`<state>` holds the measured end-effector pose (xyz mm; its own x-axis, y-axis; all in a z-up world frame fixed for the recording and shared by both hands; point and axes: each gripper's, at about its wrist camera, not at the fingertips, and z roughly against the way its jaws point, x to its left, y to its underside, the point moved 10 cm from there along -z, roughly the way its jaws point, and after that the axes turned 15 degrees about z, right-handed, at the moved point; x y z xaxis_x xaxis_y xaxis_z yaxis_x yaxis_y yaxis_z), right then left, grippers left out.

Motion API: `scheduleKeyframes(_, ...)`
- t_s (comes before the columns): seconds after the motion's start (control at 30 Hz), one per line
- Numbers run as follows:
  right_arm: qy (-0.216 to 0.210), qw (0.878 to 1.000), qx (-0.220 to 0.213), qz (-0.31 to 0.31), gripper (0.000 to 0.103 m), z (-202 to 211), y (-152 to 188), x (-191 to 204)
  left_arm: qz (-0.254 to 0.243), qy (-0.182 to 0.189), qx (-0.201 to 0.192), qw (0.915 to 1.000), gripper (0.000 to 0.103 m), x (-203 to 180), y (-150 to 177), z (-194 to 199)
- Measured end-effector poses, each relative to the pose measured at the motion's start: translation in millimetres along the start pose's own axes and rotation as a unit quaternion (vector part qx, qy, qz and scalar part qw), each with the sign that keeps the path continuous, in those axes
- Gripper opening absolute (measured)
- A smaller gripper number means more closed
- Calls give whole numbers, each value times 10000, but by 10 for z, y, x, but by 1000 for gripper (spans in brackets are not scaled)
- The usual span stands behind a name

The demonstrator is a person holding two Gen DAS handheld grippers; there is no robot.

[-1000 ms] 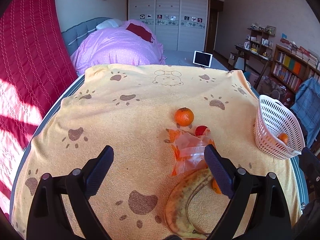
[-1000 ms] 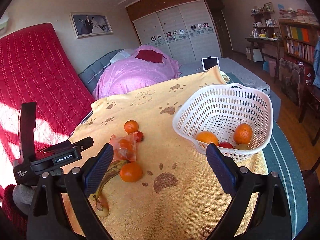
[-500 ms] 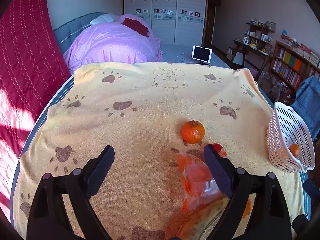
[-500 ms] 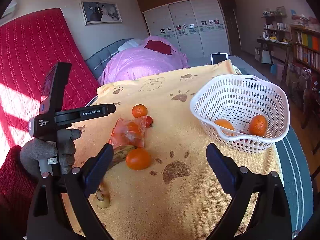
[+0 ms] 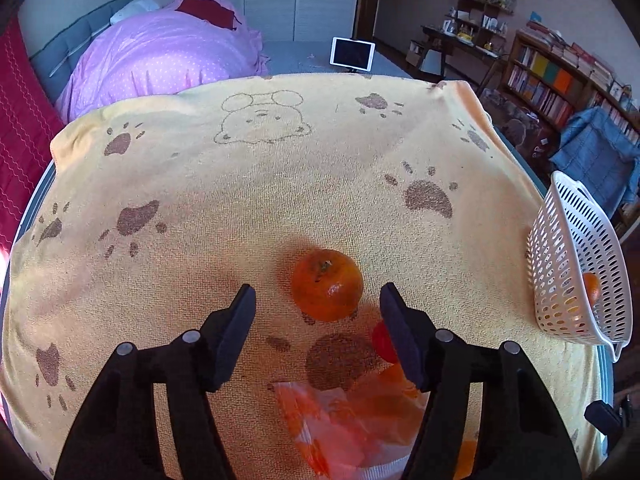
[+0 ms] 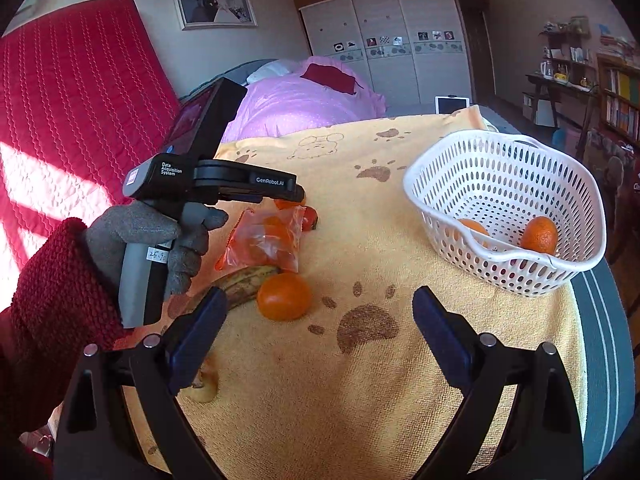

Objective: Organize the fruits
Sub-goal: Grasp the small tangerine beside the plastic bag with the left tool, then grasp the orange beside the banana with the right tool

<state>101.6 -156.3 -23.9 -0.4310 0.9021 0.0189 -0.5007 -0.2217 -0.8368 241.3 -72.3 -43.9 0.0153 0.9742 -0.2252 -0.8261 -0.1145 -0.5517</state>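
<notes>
A mandarin [image 5: 327,284] lies on the yellow paw-print towel [image 5: 280,184] just ahead of my open left gripper [image 5: 318,312], between its fingertips but apart from them. A small red fruit [image 5: 383,340] and an orange plastic bag of fruit [image 5: 352,416] lie just behind it. In the right wrist view, the left gripper [image 6: 294,196] hovers over that mandarin. A second mandarin [image 6: 284,296] and a spotted banana [image 6: 240,280] lie near my open, empty right gripper [image 6: 316,316]. The white basket [image 6: 504,258] holds two oranges [image 6: 538,236].
The basket [image 5: 576,264] stands at the towel's right edge. A bed with a pink duvet [image 5: 160,52] lies beyond the towel. A red mattress [image 6: 80,92] leans on the left wall. Bookshelves [image 5: 560,76] stand at the right.
My left gripper has moved forward and down past the banana and bag, so the far mandarin now sits between its fingertips. My right gripper has shifted slightly and stays open.
</notes>
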Motion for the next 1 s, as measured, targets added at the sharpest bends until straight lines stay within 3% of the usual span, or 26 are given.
scheduleKeyframes(0.27, -11, 10000, 78, -1, 95, -49, 49, -10, 381, 514, 472, 9968, 40, 32, -24, -148)
scheduleKeyframes(0.43, -66, 9997, 242, -81, 92, -120, 92, -39, 526, 710, 450, 9951, 40, 45, -27, -110)
scheduleKeyframes(0.57, -235, 9982, 551, -56, 78, -215, 134, 3, 594, 945, 258, 9934, 39, 25, -58, 47)
scheduleKeyframes(0.77, -430, 9941, 994, -15, 66, -389, 157, 96, 534, 1033, -245, 9929, 39, 67, -185, 370)
scheduleKeyframes(1.0, -445, 9910, 1241, 213, 66, -626, 77, 271, 762, 1093, -405, 9903, 40, 198, -269, 507)
